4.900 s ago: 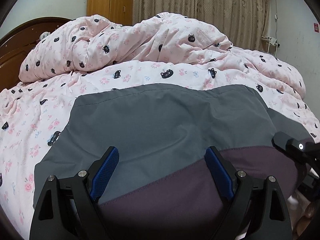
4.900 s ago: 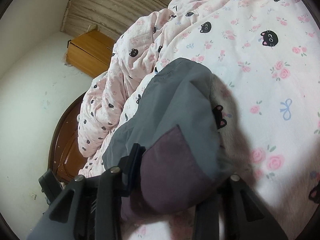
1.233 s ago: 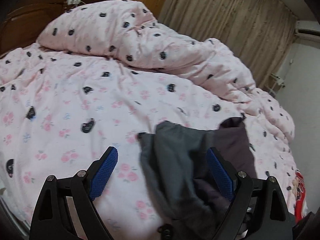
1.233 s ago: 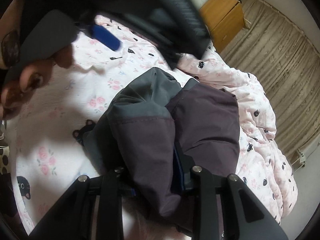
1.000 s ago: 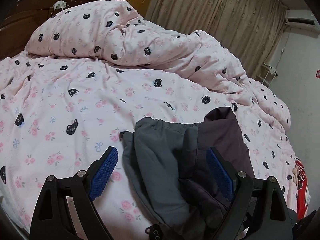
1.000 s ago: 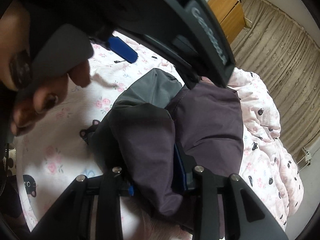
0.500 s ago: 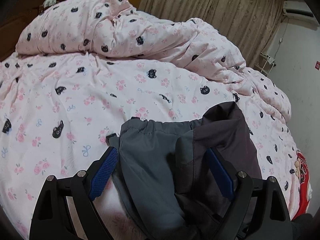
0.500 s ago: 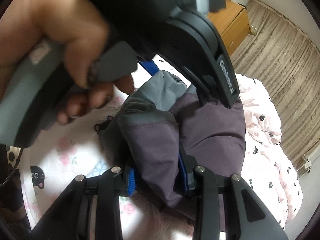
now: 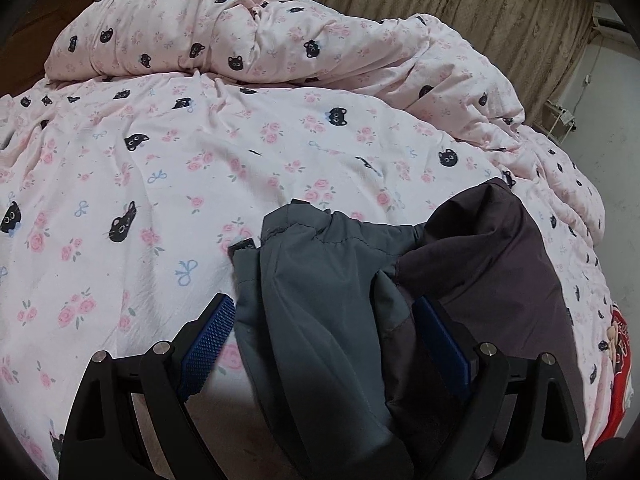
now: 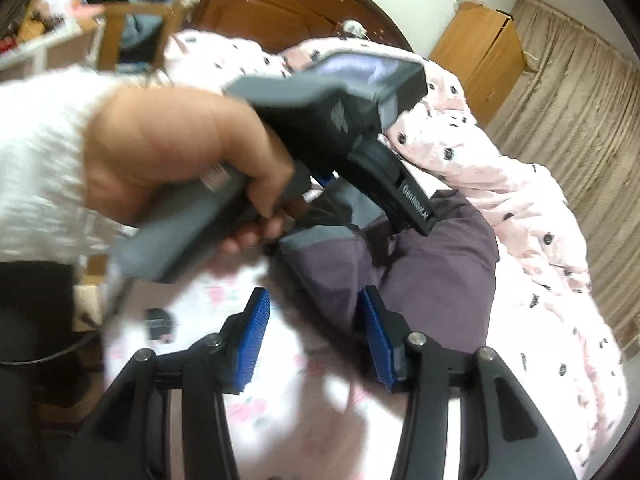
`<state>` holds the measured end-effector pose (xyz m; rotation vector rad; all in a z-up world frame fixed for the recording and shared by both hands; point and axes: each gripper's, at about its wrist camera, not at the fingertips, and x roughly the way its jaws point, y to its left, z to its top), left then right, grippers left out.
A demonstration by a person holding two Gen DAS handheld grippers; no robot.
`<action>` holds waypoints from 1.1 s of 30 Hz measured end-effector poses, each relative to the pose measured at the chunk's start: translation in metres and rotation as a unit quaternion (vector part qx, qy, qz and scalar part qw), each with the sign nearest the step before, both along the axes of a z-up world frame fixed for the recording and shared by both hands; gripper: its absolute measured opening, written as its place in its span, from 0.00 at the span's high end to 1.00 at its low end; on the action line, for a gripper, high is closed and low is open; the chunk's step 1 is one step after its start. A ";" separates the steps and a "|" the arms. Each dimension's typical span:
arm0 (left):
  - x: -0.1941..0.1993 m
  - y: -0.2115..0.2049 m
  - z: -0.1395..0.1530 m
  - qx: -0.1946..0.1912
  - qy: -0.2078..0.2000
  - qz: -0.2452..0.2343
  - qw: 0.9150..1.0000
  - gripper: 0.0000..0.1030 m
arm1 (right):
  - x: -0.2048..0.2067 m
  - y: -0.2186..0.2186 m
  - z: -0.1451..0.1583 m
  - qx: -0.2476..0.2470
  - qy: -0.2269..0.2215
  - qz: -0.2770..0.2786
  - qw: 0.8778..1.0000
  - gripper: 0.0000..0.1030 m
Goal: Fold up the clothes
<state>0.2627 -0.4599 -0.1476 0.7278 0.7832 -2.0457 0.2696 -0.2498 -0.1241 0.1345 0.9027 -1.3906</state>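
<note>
One garment (image 9: 320, 300), grey in one part and dark purple (image 10: 432, 272) in the other, is seen bunched on the near part of a bed. Its long axis runs away from the left wrist camera toward the piled quilt, with a stitched grey hem at the far end and the purple part lying to the right of the grey. A pink bedspread (image 9: 160, 168) printed with black cats and roses lies under it; open, flat bedspread is left on the garment's left side and beyond it, while a heaped quilt (image 9: 248, 32) closes the far edge.

The left gripper (image 9: 324, 320) is held with its two blue-padded fingers wide apart, the grey fold lying between them; contact cannot be told. The right gripper (image 10: 314, 320) is also spread, its right pad beside the purple cloth and nothing clamped, though this view is blurred. One hand (image 10: 168, 160) with a white sleeve is seen around the left gripper's handle. One wooden headboard (image 10: 288, 4), one wardrobe (image 10: 480, 60) and a curtain (image 9: 460, 4) stand behind the bed.
</note>
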 end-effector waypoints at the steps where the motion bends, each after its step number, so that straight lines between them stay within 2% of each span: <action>1: 0.001 -0.002 -0.002 0.004 0.000 0.003 1.000 0.12 | -0.003 0.005 0.006 -0.001 -0.012 0.005 1.000 0.54; 4: 0.004 -0.005 -0.005 0.015 0.009 0.011 1.000 0.12 | -0.015 0.014 0.021 -0.008 -0.042 0.000 0.999 0.54; 7: 0.003 -0.003 -0.004 0.008 0.005 0.011 1.000 0.12 | -0.044 0.007 0.038 -0.021 -0.086 -0.047 0.995 0.54; 10: 0.002 0.000 -0.004 -0.001 0.002 0.012 1.000 0.12 | -0.072 -0.004 0.050 -0.026 -0.136 -0.100 0.985 0.54; 13: 0.000 -0.001 -0.006 -0.005 0.003 0.009 1.000 0.12 | -0.097 -0.021 0.041 -0.001 -0.191 -0.129 0.973 0.53; 15: -0.002 0.000 -0.010 -0.007 -0.002 0.006 1.000 0.08 | -0.104 -0.025 0.029 0.005 -0.210 -0.136 0.968 0.52; 21: -0.015 0.005 -0.016 -0.030 -0.040 -0.002 0.999 0.01 | -0.102 -0.029 -0.003 0.018 -0.199 -0.142 0.970 0.45; 25: -0.008 0.004 -0.006 -0.020 -0.024 0.010 0.999 0.00 | -0.105 -0.029 -0.005 0.019 -0.203 -0.138 0.969 0.44; 27: -0.003 0.004 0.000 -0.015 -0.014 0.016 1.000 0.00 | -0.103 -0.026 0.001 0.021 -0.208 -0.134 0.969 0.44; 30: 0.004 0.004 0.009 -0.006 0.001 0.026 1.000 0.00 | -0.117 -0.019 0.029 0.003 -0.260 -0.120 0.958 0.45; 33: 0.019 0.012 0.032 -0.030 0.040 0.015 0.999 0.01 | -0.130 -0.018 0.059 -0.033 -0.278 -0.114 0.953 0.45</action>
